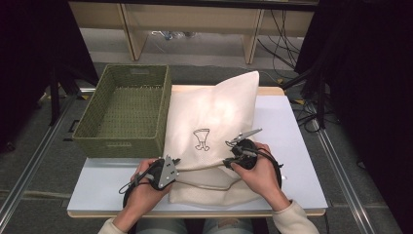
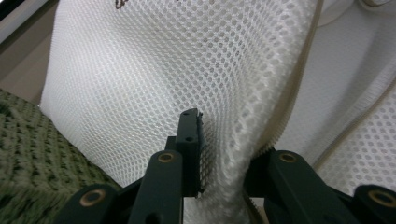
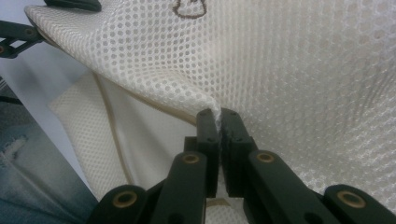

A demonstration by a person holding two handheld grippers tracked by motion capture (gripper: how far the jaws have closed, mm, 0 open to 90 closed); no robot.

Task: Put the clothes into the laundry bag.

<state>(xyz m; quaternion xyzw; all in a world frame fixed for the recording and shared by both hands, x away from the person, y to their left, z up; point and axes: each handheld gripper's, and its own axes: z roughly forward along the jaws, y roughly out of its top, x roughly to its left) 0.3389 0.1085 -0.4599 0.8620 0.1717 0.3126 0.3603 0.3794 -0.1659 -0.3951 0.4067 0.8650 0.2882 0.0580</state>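
Both grips made, lifting under way: left gripper [image 1: 171,168] and right gripper [image 1: 233,155] each clenched on the upper layer of the cream mesh laundry bag with a small brown emblem [image 1: 214,122], mouth edge raised, rest lying on the white table [image 1: 292,146]. Left undone, probably: opening or moving it. Beside the bag's left edge, touching, an empty green woven basket [image 1: 92,117]; nothing blocking.

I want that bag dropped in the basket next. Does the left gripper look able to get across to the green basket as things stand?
Probably yes: the green basket sits open just ahead of the left gripper, nothing between. But that gripper and the right gripper are both shut on the mesh bag.
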